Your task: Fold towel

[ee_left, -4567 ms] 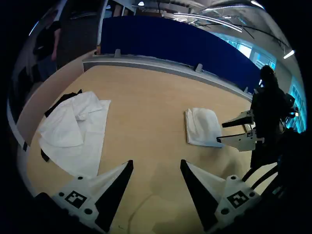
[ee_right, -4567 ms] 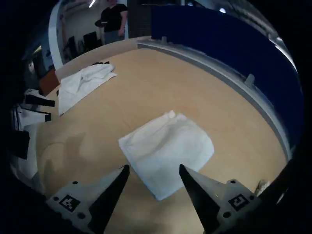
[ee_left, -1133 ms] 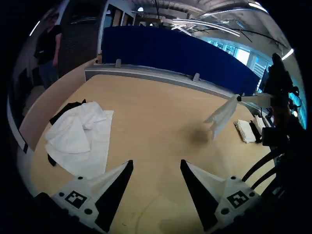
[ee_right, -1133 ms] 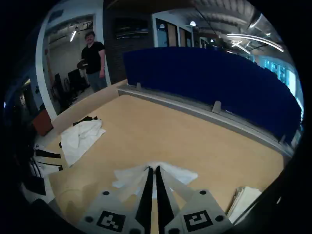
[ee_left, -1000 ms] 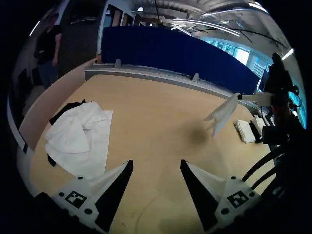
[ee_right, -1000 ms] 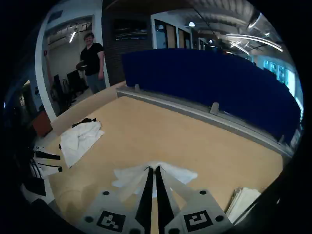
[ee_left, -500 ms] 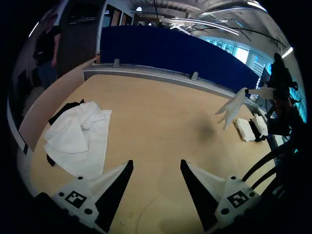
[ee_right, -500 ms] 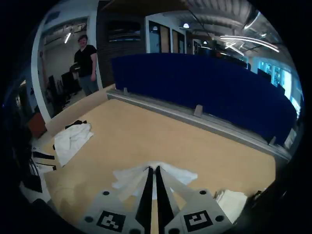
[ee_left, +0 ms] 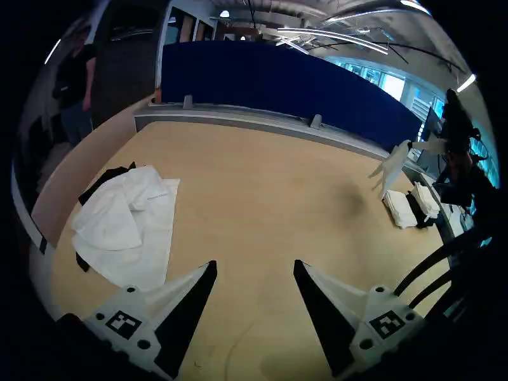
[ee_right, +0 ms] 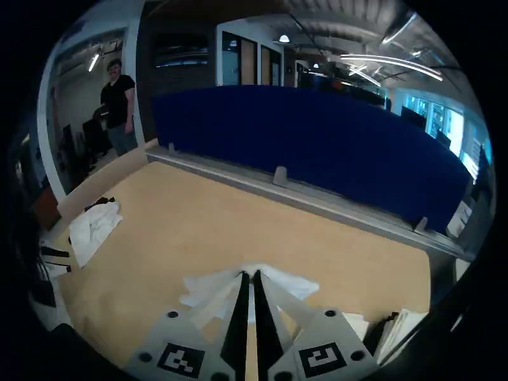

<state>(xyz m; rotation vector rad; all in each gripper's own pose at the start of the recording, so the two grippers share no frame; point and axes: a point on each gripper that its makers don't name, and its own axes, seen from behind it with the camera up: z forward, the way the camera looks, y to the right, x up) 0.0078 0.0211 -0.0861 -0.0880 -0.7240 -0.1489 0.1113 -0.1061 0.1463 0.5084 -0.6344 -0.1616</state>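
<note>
My right gripper (ee_right: 249, 276) is shut on a folded white towel (ee_right: 289, 286), whose edges spread out on both sides of the fingers. In the left gripper view that towel (ee_left: 390, 168) hangs in the air at the far right, held by the right gripper (ee_left: 413, 146) above the table's right end. My left gripper (ee_left: 254, 267) stands open low over the wooden table (ee_left: 254, 190) with nothing between its fingers. A crumpled pile of white towels (ee_left: 124, 219) lies at the table's left, also seen far left in the right gripper view (ee_right: 92, 228).
A small stack of folded white towels (ee_left: 406, 206) lies at the table's right edge, below the hanging towel, and shows low right beside the right gripper (ee_right: 394, 324). A blue partition (ee_left: 279, 79) runs along the table's far side. A person (ee_right: 117, 105) stands beyond the left corner.
The right gripper, open over the flat folded towel 4.6 s ago, has since shut on it, lifted it and carried it right, toward the folded stack. The left gripper has stayed open in place.
</note>
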